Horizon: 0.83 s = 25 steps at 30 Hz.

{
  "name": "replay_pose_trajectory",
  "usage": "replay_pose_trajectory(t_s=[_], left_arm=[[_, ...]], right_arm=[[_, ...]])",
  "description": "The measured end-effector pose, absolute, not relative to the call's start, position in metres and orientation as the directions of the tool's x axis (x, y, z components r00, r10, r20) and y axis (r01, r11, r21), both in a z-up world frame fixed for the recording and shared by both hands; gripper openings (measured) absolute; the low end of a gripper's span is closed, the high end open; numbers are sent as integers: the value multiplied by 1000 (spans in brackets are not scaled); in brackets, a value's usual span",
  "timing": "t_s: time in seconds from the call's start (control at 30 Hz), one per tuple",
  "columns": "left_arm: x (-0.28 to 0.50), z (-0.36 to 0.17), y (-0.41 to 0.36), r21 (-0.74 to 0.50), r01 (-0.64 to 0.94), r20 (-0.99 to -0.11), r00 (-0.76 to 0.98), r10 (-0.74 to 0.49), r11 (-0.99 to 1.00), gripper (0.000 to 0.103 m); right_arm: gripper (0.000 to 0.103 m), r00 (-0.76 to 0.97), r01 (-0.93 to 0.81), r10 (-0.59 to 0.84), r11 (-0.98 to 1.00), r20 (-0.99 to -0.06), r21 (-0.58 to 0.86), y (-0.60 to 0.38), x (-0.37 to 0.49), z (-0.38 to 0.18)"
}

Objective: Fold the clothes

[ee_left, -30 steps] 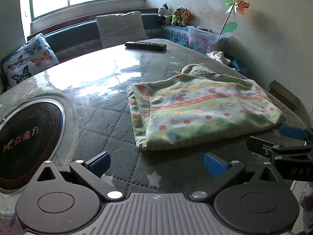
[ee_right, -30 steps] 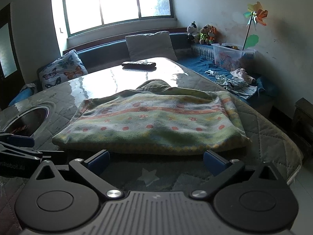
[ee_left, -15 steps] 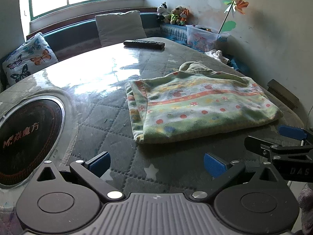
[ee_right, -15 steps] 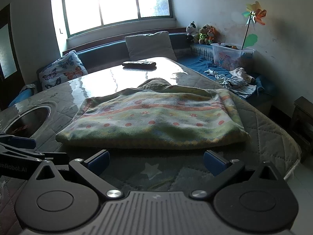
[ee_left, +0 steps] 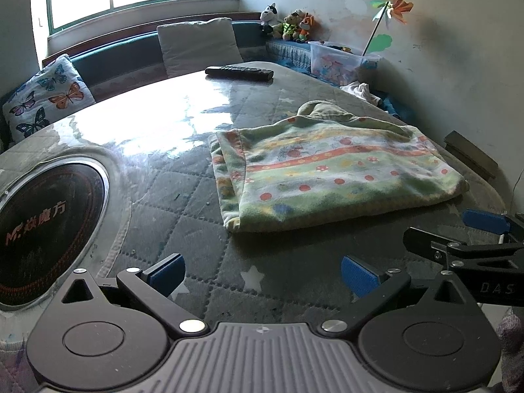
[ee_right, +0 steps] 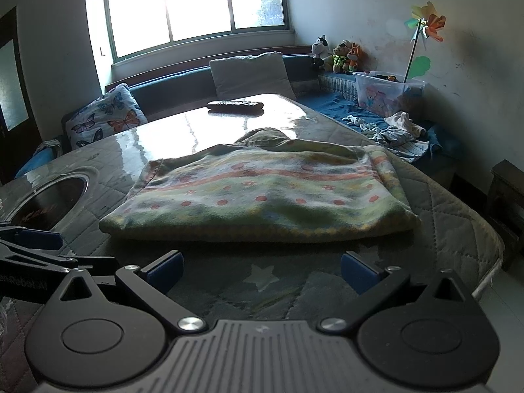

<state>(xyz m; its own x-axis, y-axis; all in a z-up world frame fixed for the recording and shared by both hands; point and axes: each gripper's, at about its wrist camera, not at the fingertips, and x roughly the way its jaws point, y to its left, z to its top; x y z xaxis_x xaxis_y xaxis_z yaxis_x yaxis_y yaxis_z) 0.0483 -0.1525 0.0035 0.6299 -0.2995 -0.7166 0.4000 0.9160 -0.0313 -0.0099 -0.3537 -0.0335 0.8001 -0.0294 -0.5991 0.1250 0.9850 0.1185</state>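
Observation:
A green fleece garment (ee_left: 330,170) with red dots and an orange stripe lies folded flat on the quilted table; it also shows in the right wrist view (ee_right: 262,196). A bit of olive cloth sticks out at its far edge. My left gripper (ee_left: 262,273) is open and empty, over the table a little short of the garment's near left corner. My right gripper (ee_right: 262,270) is open and empty, just short of the garment's near edge. The right gripper shows at the right of the left wrist view (ee_left: 468,249).
A round black hotplate (ee_left: 42,229) is set into the table at the left. A black remote (ee_left: 239,72) lies at the far end. The table edge (ee_right: 488,255) drops off at the right. A bench with cushions, loose clothes and a toy bin (ee_right: 386,95) runs behind.
Both grippers have drawn back from the garment toward the near table edge, so more bare table shows between them and it. The garment has not moved.

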Motion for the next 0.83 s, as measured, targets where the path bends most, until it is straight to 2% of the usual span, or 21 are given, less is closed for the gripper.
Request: replay_pose_trajectory(t_s=[0.83], left_arm=[[57, 3, -151, -38, 396, -714, 631, -302, 918, 103]], right_arm=[[103, 793, 137, -40, 984, -607, 115, -357, -2, -37]])
